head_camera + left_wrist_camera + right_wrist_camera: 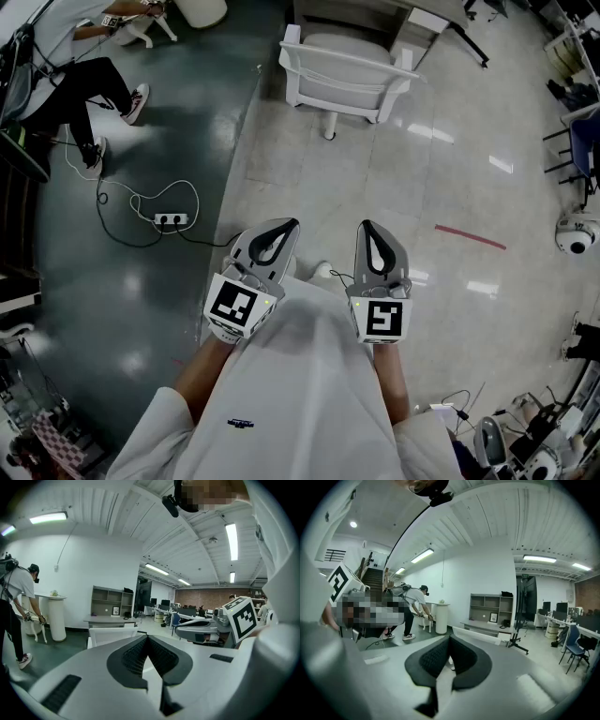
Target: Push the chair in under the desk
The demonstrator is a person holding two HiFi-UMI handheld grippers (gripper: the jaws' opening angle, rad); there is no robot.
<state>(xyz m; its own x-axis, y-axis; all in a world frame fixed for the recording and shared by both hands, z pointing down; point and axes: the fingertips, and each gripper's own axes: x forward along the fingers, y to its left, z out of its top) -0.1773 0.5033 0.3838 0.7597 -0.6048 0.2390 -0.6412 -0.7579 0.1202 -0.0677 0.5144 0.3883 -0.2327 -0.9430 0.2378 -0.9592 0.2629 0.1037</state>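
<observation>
A white chair (342, 70) stands on the light floor at the top of the head view, its back toward me and its seat facing a grey desk (375, 13). My left gripper (285, 226) and right gripper (367, 228) are held side by side well short of the chair, both shut and empty, pointing at it. In the left gripper view the chair back (110, 634) shows just past the shut left gripper (147, 637), with the desk (110, 619) behind it. In the right gripper view the chair (483, 638) stands before the desk (490, 626), beyond the shut right gripper (450, 637).
A power strip (171, 219) with looping cables lies on the dark floor to the left. Another person (75, 84) stands at the upper left near a white pedestal (57, 616). Red tape (469, 236) marks the floor at right. A blue chair (586, 141) stands at the right edge.
</observation>
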